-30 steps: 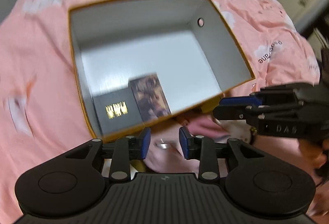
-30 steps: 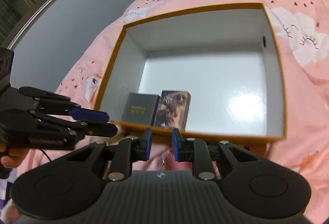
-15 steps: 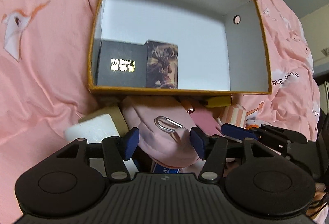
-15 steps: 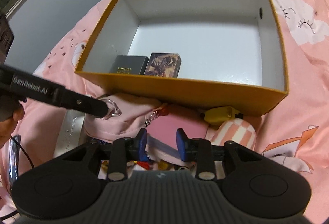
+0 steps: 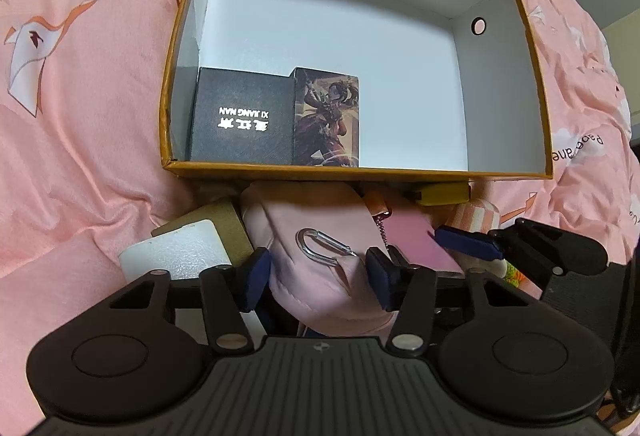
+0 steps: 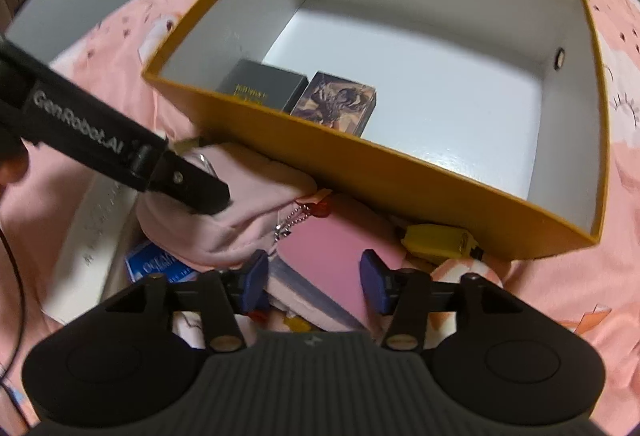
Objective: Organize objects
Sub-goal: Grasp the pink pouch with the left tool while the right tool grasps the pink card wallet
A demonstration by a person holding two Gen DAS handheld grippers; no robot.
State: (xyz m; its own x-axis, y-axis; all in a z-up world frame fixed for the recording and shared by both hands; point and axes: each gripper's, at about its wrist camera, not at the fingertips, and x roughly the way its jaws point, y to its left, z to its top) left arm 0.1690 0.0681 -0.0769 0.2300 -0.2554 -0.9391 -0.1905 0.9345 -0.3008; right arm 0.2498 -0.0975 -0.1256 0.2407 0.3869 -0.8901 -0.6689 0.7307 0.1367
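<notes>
A pink printed bedspread point(image 5: 80, 139) covers the bed, and on it sits an open orange box point(image 5: 538, 83) with white inner walls. In the box's near left corner a black box with gold lettering point(image 5: 240, 117) lies just beside an illustrated card box point(image 5: 326, 119). Against the box's near outer wall lies a heap: a soft pink pouch point(image 5: 320, 260) with a silver carabiner point(image 5: 322, 248), a pink book point(image 6: 332, 256), a yellow item point(image 6: 438, 240), a white block point(image 5: 176, 256). The left gripper point(image 5: 318, 272) stands wide open around the pouch; the right gripper point(image 6: 314, 276) is spread wide over the pink book, holding nothing.
</notes>
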